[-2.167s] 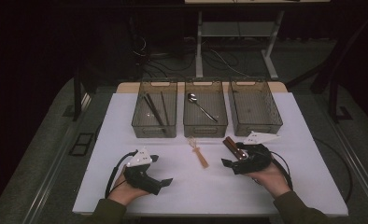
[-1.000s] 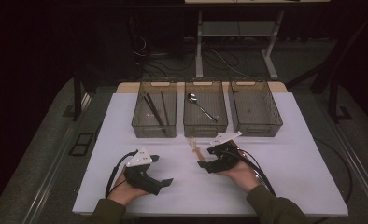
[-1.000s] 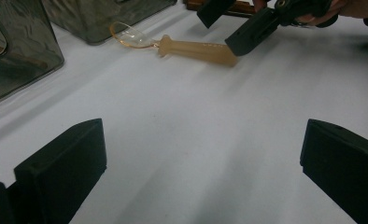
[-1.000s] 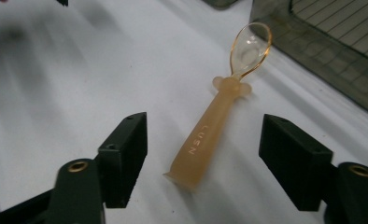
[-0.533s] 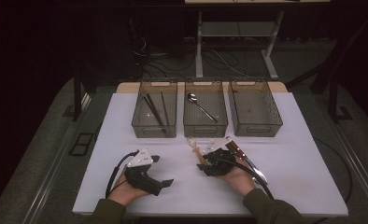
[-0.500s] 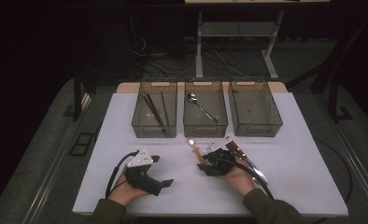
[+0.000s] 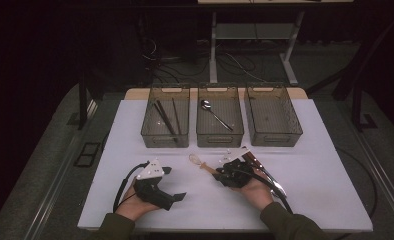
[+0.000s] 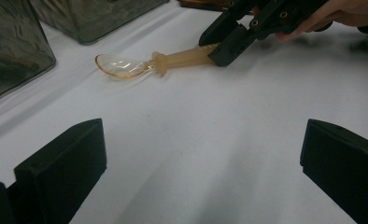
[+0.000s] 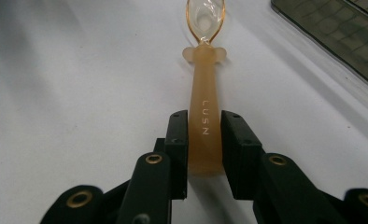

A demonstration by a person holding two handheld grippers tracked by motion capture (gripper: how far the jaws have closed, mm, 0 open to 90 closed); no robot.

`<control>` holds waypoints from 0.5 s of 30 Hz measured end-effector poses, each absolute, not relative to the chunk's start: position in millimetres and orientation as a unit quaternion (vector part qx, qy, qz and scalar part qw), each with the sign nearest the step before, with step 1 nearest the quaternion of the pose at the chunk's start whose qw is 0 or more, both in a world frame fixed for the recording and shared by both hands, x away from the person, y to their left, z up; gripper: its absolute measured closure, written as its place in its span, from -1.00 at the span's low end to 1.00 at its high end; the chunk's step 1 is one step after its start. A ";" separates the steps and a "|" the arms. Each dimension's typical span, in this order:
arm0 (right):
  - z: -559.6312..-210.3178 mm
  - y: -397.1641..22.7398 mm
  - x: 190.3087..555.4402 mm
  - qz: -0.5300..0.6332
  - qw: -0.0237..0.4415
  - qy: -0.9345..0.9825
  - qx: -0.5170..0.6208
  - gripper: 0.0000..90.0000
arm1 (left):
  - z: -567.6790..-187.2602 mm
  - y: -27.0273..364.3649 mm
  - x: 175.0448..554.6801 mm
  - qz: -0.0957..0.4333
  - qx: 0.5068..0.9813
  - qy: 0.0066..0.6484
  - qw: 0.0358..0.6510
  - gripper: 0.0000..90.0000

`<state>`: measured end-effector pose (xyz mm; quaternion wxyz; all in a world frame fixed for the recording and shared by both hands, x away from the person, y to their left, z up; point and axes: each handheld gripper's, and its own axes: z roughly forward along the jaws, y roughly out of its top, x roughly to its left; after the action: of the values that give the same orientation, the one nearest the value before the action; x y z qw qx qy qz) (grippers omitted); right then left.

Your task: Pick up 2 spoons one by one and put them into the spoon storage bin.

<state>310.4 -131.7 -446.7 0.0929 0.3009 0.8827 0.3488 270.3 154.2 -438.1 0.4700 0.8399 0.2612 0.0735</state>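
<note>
White cloth covers the counter (image 7: 305, 200), which stands in a dark room with cables on the floor behind. Three smoky bins (image 7: 220, 119) line its far edge — the left holds dark sticks, the middle a metal spoon (image 7: 215, 114), the right looks bare. An amber spoon (image 9: 203, 116) lies flat on the cloth just before the middle bin, bowl pointing toward the bins. The right tongs (image 9: 204, 140) have just been closing, and their pads now clamp its handle on both sides. The left tongs (image 8: 201, 154) rest released, jaws wide over bare cloth. Open room spreads along the near edge and at both ends.
</note>
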 end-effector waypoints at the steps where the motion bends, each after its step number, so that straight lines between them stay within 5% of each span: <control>1: -446.4 -132.3 310.2 0.351 0.089 0.882 0.302 0.62 | -438.0 154.2 270.2 0.073 0.840 0.261 0.470 -1.00; 15: -432.4 -143.7 309.1 0.377 0.080 0.872 0.300 0.62 | -437.4 153.7 269.5 0.070 0.841 0.257 0.471 -1.00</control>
<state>309.1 -143.7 -432.4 0.0803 0.3002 0.8723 0.3774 269.5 153.7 -437.4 0.4713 0.8407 0.2572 0.0704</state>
